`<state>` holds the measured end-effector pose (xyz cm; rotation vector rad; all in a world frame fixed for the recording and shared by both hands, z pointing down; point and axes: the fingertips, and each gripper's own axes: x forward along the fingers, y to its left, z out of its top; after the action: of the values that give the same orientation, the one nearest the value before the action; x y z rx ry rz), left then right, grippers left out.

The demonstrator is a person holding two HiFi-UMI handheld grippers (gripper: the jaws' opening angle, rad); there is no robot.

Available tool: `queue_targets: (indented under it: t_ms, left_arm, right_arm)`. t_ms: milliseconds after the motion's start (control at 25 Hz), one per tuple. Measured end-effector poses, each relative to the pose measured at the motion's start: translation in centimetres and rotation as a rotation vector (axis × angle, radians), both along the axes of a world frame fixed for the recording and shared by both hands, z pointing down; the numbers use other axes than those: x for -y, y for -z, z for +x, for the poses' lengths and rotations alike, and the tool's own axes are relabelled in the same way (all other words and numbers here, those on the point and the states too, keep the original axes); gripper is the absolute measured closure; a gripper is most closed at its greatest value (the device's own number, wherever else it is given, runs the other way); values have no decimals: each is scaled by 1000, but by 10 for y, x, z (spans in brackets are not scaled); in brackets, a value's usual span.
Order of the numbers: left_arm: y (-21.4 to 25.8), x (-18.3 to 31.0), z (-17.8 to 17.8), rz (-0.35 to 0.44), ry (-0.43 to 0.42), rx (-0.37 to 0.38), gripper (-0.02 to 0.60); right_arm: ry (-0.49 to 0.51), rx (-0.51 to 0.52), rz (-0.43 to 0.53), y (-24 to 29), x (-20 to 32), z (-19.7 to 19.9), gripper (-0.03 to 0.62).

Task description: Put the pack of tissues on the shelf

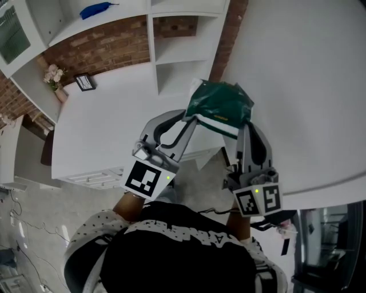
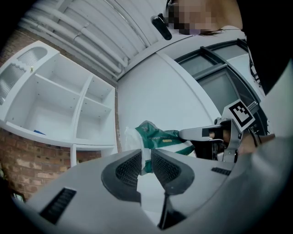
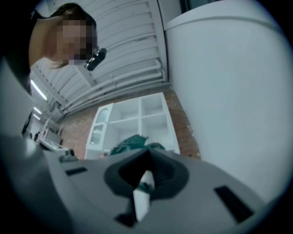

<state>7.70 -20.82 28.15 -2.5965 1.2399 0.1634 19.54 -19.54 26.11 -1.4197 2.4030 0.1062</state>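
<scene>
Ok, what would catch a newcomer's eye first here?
The green-and-white tissue pack in mid-picture of the head view, pinched at its edges by the left hand-held gripper and the right hand-held gripper. Behind it stands a white shelf against a brick wall, with a blue thing lying up top.

Soft, even daylight fills the room. In the head view the white wall (image 1: 297,86) and shelf unit (image 1: 177,51) come close to washing out, with only pale shadows inside the compartments. The green pack of tissues (image 1: 220,106) is crisp there. Both gripper views bow straight lines and darken to black at the corners. The right gripper view is smeared throughout, and the right gripper (image 3: 146,162) itself is out of focus.
</scene>
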Motion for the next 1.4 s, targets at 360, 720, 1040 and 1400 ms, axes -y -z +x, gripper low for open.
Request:
queue_targets:
  t_ms: [360, 720, 1040, 1400]
  left_arm:
    - [11, 75, -17, -1, -5, -11, 488]
    - [6, 86, -16, 40, -40, -14, 488]
    - [18, 151, -33, 42, -62, -32, 488]
    - [22, 191, -53, 53, -56, -64, 488]
  right_arm:
    - [-3, -8, -3, 12, 74, -18, 562]
    - [-40, -16, 34, 6, 80, -17, 562]
    - [-65, -51, 26, 19, 141, -36, 562]
    - [-71, -77, 41, 25, 181, -57, 562]
